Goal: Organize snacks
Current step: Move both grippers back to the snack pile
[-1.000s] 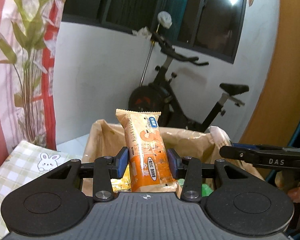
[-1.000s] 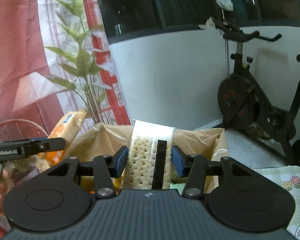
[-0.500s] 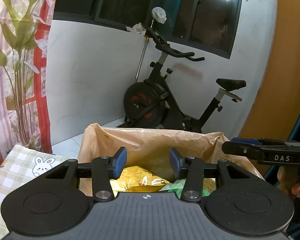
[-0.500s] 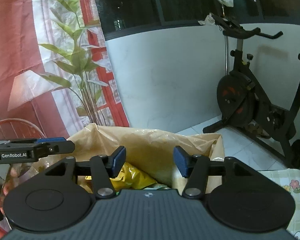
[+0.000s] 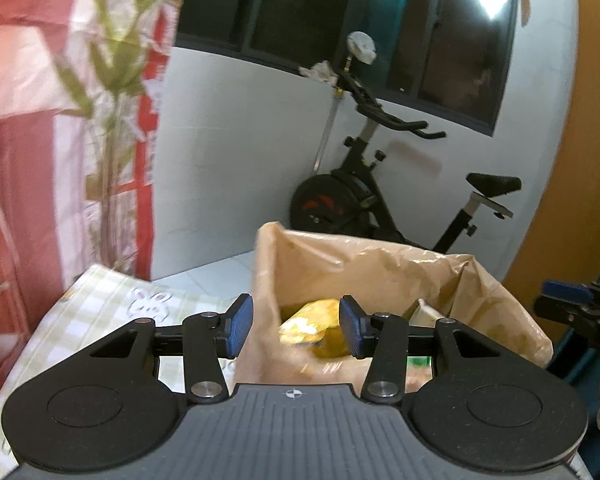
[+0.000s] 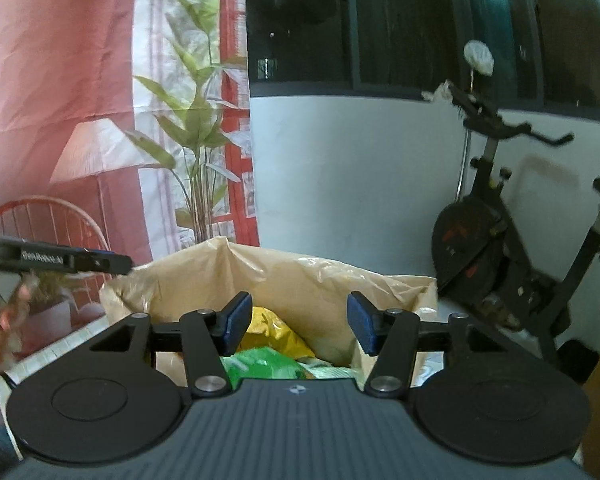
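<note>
A tan plastic bag [image 5: 380, 276] stands open on the table and holds snacks: a yellow packet [image 5: 308, 320] and a white pack [image 5: 424, 312]. My left gripper [image 5: 294, 330] hovers open over the bag's left corner, nothing pressed between its blue pads. In the right wrist view the same bag [image 6: 300, 280] shows the yellow packet [image 6: 276, 330] and a green packet [image 6: 260, 364]. My right gripper [image 6: 299, 325] is open and empty above the bag's mouth. Each gripper appears in the other's view: the right gripper [image 5: 572, 304] at the bag's right, the left gripper [image 6: 72, 260] at its left.
A checked tablecloth [image 5: 112, 304] with a bunny print covers the table left of the bag. Behind the bag stand a white wall and a black exercise bike [image 5: 364, 200]. A red backdrop with a printed plant [image 6: 196, 152] hangs on the left.
A second ago the left gripper held an orange snack bar and the right a cracker pack. Both were let go into the bag. The left gripper has since shifted leftward.
</note>
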Motion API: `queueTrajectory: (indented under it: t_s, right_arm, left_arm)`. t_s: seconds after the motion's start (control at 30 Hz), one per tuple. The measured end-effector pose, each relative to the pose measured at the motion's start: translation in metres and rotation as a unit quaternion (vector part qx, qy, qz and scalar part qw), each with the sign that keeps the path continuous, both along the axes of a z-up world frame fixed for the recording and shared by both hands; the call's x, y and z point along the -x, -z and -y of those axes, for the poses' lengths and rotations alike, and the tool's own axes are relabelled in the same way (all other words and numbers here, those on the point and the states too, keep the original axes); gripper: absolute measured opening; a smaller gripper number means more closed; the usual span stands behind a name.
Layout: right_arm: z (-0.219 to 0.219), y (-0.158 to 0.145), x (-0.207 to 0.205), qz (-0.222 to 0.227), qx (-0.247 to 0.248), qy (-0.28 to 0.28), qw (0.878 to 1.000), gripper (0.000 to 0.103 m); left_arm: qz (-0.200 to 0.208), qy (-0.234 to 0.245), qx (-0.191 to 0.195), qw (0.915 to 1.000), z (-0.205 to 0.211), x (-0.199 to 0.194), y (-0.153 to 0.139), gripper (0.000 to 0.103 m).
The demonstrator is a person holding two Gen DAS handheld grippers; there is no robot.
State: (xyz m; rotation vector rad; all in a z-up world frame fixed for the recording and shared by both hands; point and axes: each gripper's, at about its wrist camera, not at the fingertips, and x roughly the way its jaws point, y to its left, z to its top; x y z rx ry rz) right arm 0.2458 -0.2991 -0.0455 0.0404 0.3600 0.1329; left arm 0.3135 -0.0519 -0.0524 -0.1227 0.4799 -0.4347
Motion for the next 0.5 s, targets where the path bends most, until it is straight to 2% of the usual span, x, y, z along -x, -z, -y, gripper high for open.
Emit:
queueTrajectory:
  t_s: [0.23, 0.37, 0.5]
  right_arm:
    - [0.005, 0.024, 0.047, 0.022, 0.004, 0.043, 0.999, 0.056]
    - [0.016, 0.045, 0.066, 0.009, -0.02, 0.076, 0.997, 0.056]
    - [0.019, 0.068, 0.075, -0.012, -0.019, 0.093, 0.995, 0.056]
  left_arm:
    - [-0.012, -0.042, 0.012, 0.999, -0.024, 0.028, 0.023, 0.05]
    - [-0.042, -0.057, 0.009, 0.9974, -0.026, 0.034, 0.045, 0.05]
    - [-0.056, -0.056, 0.01, 0.9968, -0.026, 0.041, 0.062, 0.05]
